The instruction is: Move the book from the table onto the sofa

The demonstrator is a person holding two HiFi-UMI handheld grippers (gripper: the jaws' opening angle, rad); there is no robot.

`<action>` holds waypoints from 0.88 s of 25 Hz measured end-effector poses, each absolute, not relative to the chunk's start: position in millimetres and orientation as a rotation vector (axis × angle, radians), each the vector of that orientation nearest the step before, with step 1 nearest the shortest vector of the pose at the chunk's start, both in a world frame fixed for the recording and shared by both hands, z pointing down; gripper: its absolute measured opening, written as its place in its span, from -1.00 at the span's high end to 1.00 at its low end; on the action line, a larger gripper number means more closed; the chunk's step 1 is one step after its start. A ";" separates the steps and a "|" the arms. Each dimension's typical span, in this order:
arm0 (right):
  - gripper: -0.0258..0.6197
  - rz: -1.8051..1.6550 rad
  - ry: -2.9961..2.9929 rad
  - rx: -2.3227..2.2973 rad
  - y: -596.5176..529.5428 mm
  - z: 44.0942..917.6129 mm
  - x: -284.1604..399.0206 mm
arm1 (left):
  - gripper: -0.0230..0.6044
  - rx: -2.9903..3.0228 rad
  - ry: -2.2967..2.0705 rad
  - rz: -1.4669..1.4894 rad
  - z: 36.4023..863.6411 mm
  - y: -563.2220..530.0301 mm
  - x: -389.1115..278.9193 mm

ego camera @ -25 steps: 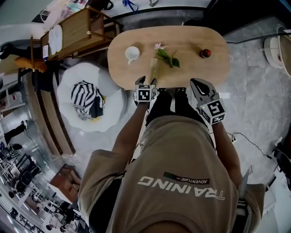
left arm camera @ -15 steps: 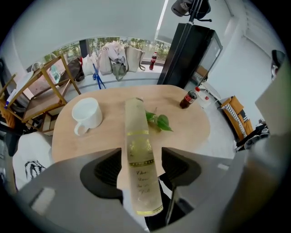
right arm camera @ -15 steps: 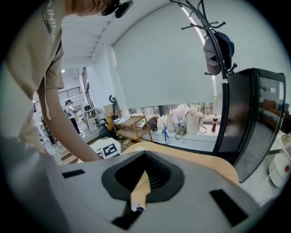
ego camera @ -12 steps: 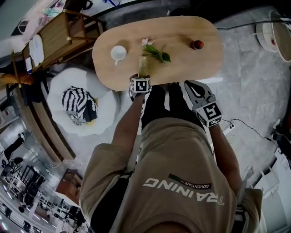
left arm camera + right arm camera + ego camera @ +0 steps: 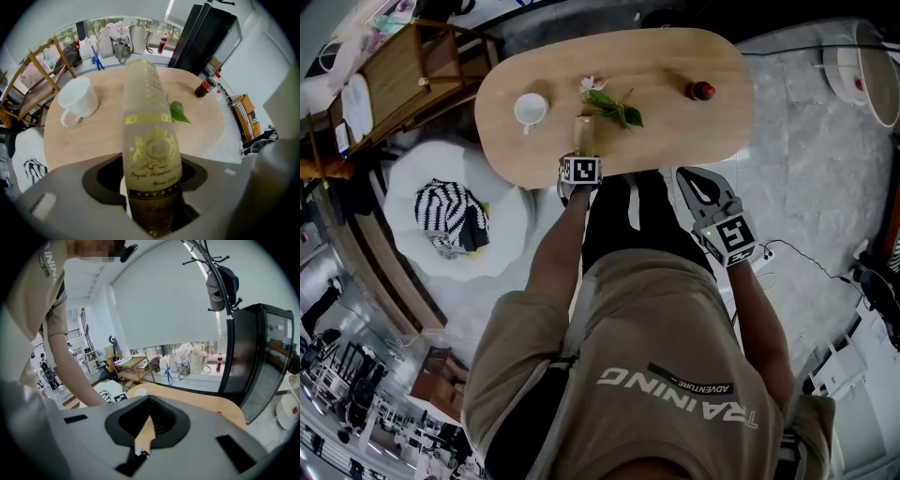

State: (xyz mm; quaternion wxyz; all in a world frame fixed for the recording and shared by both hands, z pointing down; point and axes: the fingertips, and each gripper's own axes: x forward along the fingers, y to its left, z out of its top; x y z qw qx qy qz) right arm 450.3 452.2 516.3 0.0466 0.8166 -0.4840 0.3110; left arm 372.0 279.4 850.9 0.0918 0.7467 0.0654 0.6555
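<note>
A frosted bottle with a gold label (image 5: 149, 140) is the thing in hand, and no book shows in any view. My left gripper (image 5: 150, 190) is shut on its lower end, and its top points away over the oval wooden table (image 5: 108, 136). From the head view the bottle (image 5: 584, 131) sits at the table's near edge (image 5: 675, 155), just beyond the left gripper (image 5: 580, 157) and its marker cube. My right gripper (image 5: 688, 176) hangs shut and empty over the floor beside the person's right leg. In its own view the right gripper (image 5: 148, 418) has its jaws closed together.
On the table are a white cup (image 5: 528, 108), a flower with green leaves (image 5: 609, 101) and a small red-capped bottle (image 5: 701, 90). A white round cushion with a striped cloth (image 5: 450, 211) lies left of the table. A wooden shelf (image 5: 412, 66) stands behind it.
My left gripper has come down with the bottle to the table's near edge and tipped steeper. The right gripper has stayed about where it was, still shut.
</note>
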 end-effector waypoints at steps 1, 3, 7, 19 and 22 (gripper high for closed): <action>0.91 0.956 -1.476 2.487 454.1 518.0 449.8 | 0.09 2.199 0.186 1.950 854.1 280.4 370.4; 0.91 0.965 -1.478 2.467 457.5 521.4 448.5 | 0.10 2.174 0.163 1.950 858.2 281.4 368.7; 0.91 0.959 -1.495 2.402 458.4 527.4 445.1 | 0.10 2.220 0.102 1.943 852.5 273.2 378.1; 0.91 0.944 -1.557 2.375 455.2 525.3 442.4 | 0.21 2.159 0.102 1.946 832.8 277.1 355.2; 0.91 0.873 -1.593 2.402 444.5 520.0 454.6 | 0.21 2.228 0.063 1.904 808.9 256.4 361.4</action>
